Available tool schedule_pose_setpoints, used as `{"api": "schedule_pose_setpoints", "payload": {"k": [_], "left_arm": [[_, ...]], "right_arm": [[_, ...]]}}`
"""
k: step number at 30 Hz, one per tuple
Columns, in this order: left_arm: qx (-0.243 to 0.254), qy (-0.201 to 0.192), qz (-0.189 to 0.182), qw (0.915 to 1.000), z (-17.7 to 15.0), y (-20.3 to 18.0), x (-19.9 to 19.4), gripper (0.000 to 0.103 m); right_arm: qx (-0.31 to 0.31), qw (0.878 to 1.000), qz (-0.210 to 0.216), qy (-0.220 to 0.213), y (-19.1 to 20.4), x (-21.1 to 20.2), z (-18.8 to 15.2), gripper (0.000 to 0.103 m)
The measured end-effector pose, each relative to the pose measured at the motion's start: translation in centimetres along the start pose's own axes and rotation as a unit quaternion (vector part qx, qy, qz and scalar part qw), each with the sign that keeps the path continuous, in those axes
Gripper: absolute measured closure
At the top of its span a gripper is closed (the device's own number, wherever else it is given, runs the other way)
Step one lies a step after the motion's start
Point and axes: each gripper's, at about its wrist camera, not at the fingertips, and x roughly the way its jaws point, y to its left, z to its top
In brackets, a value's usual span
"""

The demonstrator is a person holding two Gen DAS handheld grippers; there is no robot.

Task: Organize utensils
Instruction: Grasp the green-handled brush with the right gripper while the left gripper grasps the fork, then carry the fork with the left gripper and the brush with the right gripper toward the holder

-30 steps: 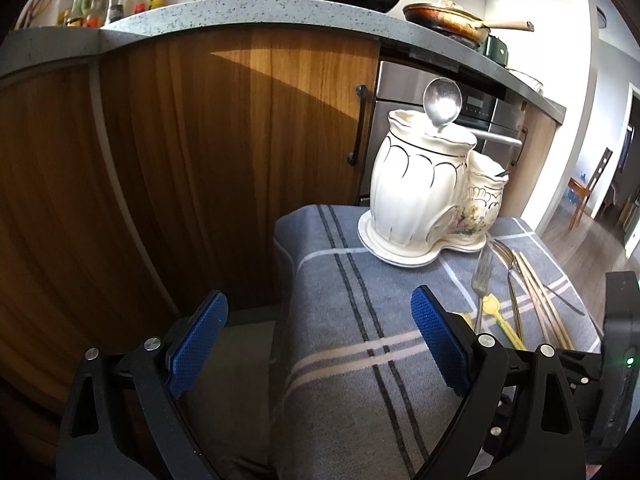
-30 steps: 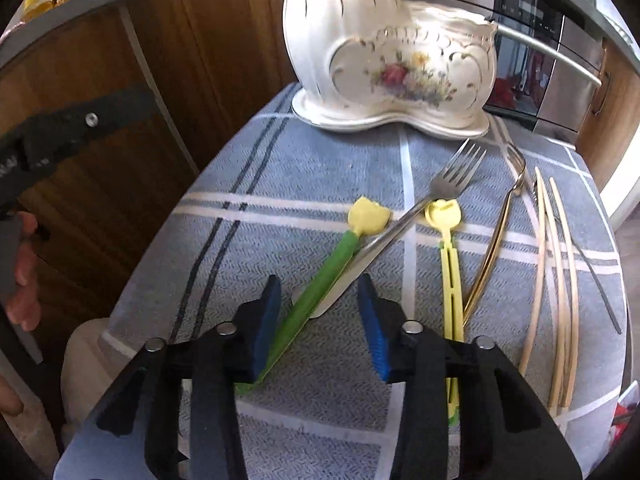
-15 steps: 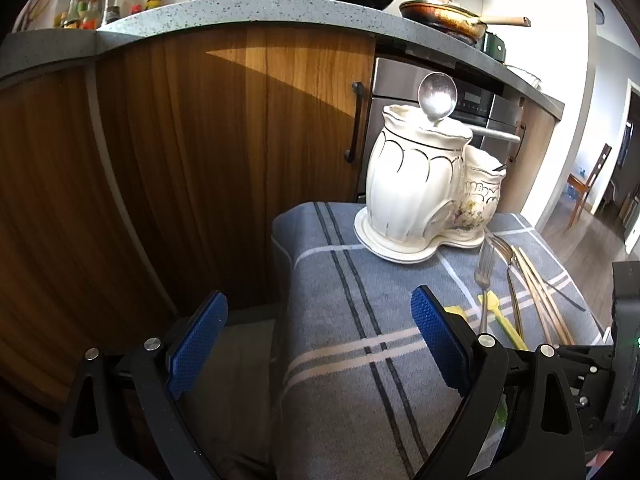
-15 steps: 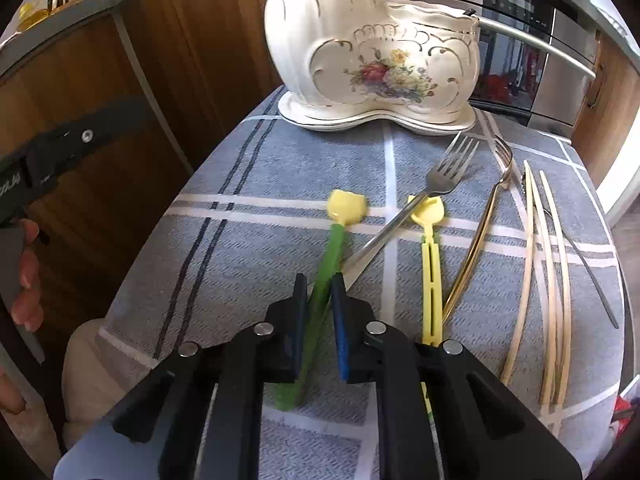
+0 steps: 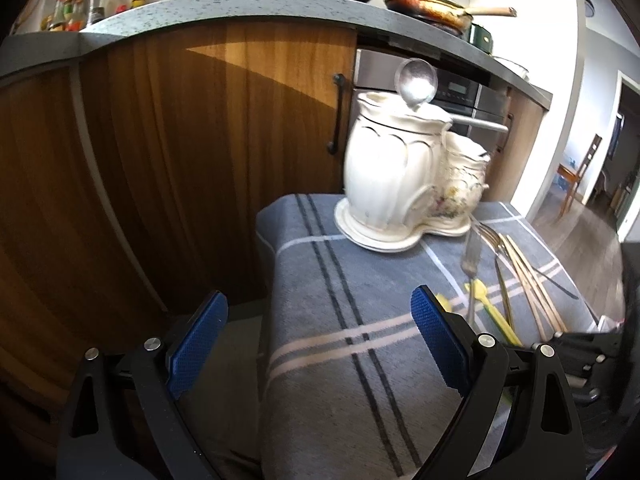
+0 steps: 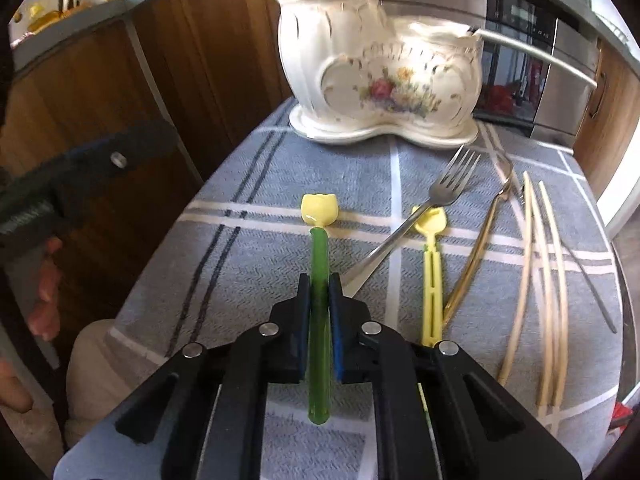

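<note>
My right gripper (image 6: pixel 319 284) is shut on the green handle of a utensil with a yellow tulip-shaped head (image 6: pixel 319 210), its stem pinched between the blue pads and pointing at the holder. Beside it on the grey striped cloth (image 6: pixel 248 248) lie a steel fork (image 6: pixel 436 204), a yellow utensil (image 6: pixel 431 276), a gold fork (image 6: pixel 476 252) and several chopsticks (image 6: pixel 548 264). A white floral ceramic holder (image 6: pixel 380 76) stands at the far end, with a spoon (image 5: pixel 416 82) sticking up from it. My left gripper (image 5: pixel 320 324) hangs open over the cloth's near left edge, holding nothing.
Wooden cabinet doors (image 5: pixel 200 140) and an oven (image 6: pixel 532 56) stand close behind the small cloth-covered table. Pans (image 5: pixel 432 10) and bottles (image 5: pixel 80 4) sit on the counter above. A person's fingers (image 6: pixel 44 280) show at the left of the right wrist view. A chair (image 5: pixel 576 172) stands far right.
My right gripper's jaws closed from wide apart onto the green handle, which now points straight ahead instead of lying slanted. The left gripper stayed open and hardly moved.
</note>
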Motion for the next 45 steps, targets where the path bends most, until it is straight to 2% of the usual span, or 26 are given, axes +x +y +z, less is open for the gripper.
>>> {"api": "schedule_pose_setpoints", "payload": {"k": [9,15,17,28,31,39,41,43,45], "left_arm": [[0.059,0.04,-0.052,0.9961,-0.8,-5.5,2.3,0.011],[0.062,0.067,-0.094,0.9913,-0.1,-8.8,5.1,0.013],[0.071,0.068,-0.104,0.9897,0.4,-10.4,6.1,0.017],[0.128,0.086,-0.1,0.983,2.6,-16.5,11.5,0.039],[0.136,0.091,-0.082,0.9832,3.0,-17.3,12.9,0.044],[0.143,0.111,-0.069,0.9809,3.0,-18.0,15.1,0.054],[0.142,0.112,-0.074,0.9807,3.0,-18.1,15.2,0.062],[0.145,0.114,-0.073,0.9802,3.1,-18.2,15.2,0.078],[0.144,0.116,-0.075,0.9798,3.3,-18.2,15.3,0.079]], "right_arm": [[0.061,0.997,0.008,-0.043,-5.7,-4.7,-1.0,0.094],[0.086,0.993,-0.004,-0.08,-9.2,-7.6,-1.4,0.094],[0.089,0.992,-0.005,-0.087,-10.0,-8.1,-1.5,0.094],[0.117,0.988,0.013,-0.098,-13.6,-8.8,-2.8,0.094],[0.124,0.987,0.018,-0.099,-14.4,-8.8,-3.0,0.094],[0.129,0.986,0.035,-0.095,-15.1,-8.1,-3.4,0.094],[0.13,0.986,0.037,-0.095,-15.1,-8.0,-3.4,0.094],[0.13,0.986,0.038,-0.095,-15.2,-8.0,-3.4,0.094],[0.13,0.986,0.038,-0.096,-15.3,-8.1,-3.4,0.094]]}}
